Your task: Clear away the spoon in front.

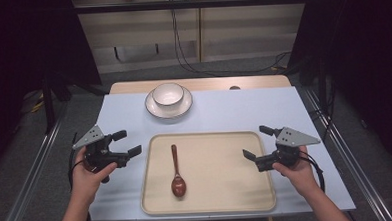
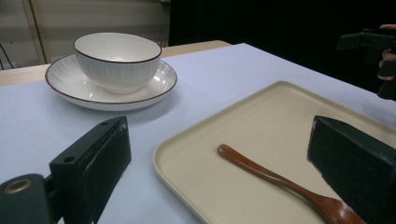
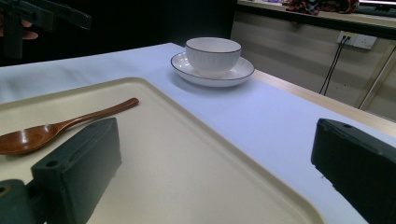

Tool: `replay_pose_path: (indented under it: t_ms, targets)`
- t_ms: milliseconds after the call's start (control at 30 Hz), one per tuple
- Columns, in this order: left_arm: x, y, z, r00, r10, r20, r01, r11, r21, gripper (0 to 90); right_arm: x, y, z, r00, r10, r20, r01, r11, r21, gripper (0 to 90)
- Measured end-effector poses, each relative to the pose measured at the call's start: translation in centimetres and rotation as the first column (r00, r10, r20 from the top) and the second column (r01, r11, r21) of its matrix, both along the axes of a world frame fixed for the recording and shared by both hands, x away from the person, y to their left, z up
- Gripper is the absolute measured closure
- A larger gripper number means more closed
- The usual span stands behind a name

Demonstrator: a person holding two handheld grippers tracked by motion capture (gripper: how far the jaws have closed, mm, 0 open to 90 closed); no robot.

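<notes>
Wooden spoon [image 1: 176,171] lies flat on the beige tray [image 1: 238,198], left of the tray's middle, bowl end toward the person, handle pointing away toward the far edge. Nothing touches it. Tray sits on the pale blue table cover [image 1: 284,106], near the person's edge. Beyond the tray, well apart from it, a white bowl [image 1: 168,94] stands upright on a white plate [image 1: 159,111]; bowl looks empty from above. Left gripper [image 1: 125,143] hovers just off the tray's left rim, jaws spread wide, holding nothing; in the left gripper view the spoon handle runs between its two black jaws farther off. Right gripper [image 1: 255,143] hangs over the tray's right rim, jaws likewise parted and empty. Judged step: start of the job, both tools poised beside the tray, no grasp made. Spoon and bowl set look like the things to bring together, though which goes where cannot be told. Next move probably calls for the left gripper to drop low, straddle the thin handle crosswise and close firmly; the handle lies flush on the tray, so a shallow approach risks sliding it.
</notes>
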State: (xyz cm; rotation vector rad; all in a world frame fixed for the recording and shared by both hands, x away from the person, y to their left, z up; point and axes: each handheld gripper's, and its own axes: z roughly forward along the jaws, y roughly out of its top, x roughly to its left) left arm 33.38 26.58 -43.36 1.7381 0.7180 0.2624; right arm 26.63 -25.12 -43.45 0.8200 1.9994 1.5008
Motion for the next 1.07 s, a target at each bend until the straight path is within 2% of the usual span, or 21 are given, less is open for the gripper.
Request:
replay_pose_path:
  t_ms: [400, 633, 667, 733, 767, 1067]
  targets:
    - [0.2, 1.1, -0.5, 0.9998, 0.022, -0.002, -0.022, 0.9997, 0.005, 6.2, 0.0, -0.1, -0.1, 1.0, 0.001, -0.006, -0.001, 1.0, 0.002, 1.2]
    - [0.3, 1.7, -0.6, 0.9997, 0.023, 0.013, -0.023, 0.9997, 0.003, 6.1, 0.0, -0.1, -0.1, 1.0, 0.004, -0.008, -0.004, 1.0, -0.006, 1.2]
    - [0.3, 1.8, -0.8, 0.9995, 0.023, 0.02, -0.023, 0.9997, -0.007, 6.0, 0.0, -0.1, -0.2, 1.0, 0.002, -0.009, -0.002, 0.9999, -0.011, 1.2]
    - [0.3, 2.0, -0.8, 0.9993, 0.007, 0.036, -0.008, 0.9999, 0.012, 5.8, 0.1, -0.1, -0.3, 1.0, -0.001, -0.009, 0.0, 0.9999, -0.01, 1.2]
    - [0.3, 2.0, -0.8, 0.9988, 0.019, 0.044, -0.02, 0.9994, 0.028, 5.8, 0.1, -0.1, -0.3, 1.0, -0.001, -0.009, 0.001, 0.9999, -0.012, 1.2]
    - [0.2, 2.1, -1.0, 0.9988, 0.029, 0.039, -0.03, 0.9987, 0.04, 5.3, 0.2, -0.2, -0.4, 0.9999, -0.01, -0.013, 0.01, 0.9998, -0.016, 1.2]
